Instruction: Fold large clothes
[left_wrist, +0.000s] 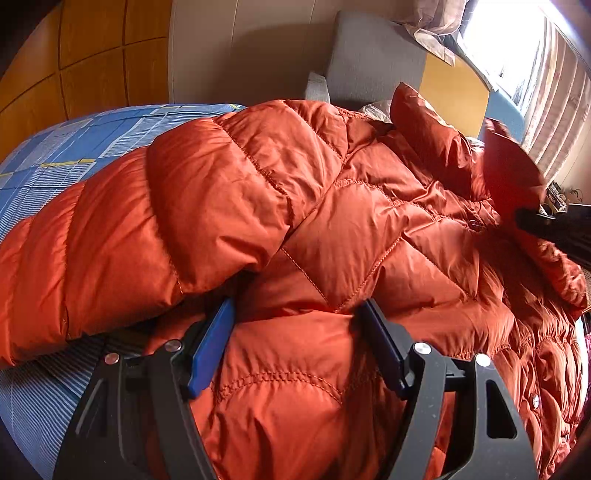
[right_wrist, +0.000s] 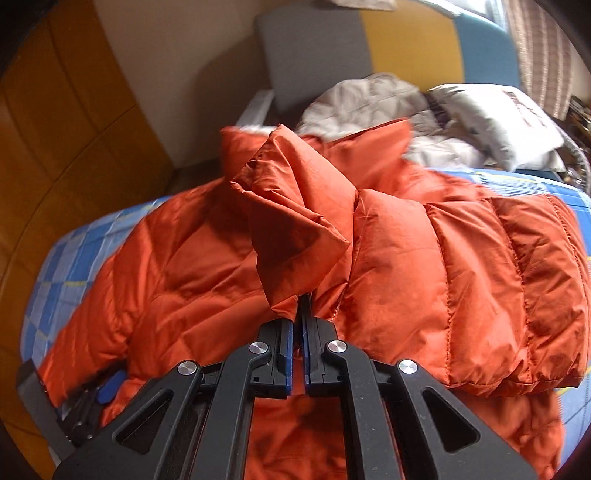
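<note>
An orange quilted puffer jacket (left_wrist: 332, 221) lies spread over a bed with a blue checked sheet (left_wrist: 74, 147). One sleeve (left_wrist: 129, 240) is folded across its body. My left gripper (left_wrist: 299, 325) stands open and low on the jacket's body, with puffy fabric bulging up between its blue pads (left_wrist: 210, 350). My right gripper (right_wrist: 300, 306) is shut on a crumpled flap of the jacket's orange fabric (right_wrist: 295, 221) and holds it above the body. The other sleeve (right_wrist: 480, 277) lies to its right. In the left wrist view the right gripper (left_wrist: 535, 221) shows at the right edge, under a blurred orange flap.
A pale grey garment (right_wrist: 369, 99) and a white pillow (right_wrist: 498, 118) lie at the head of the bed. Behind them stands a grey, yellow and blue padded panel (right_wrist: 406, 44). A wooden wardrobe (left_wrist: 74, 66) is on the left, and a curtained window (left_wrist: 535, 74) on the right.
</note>
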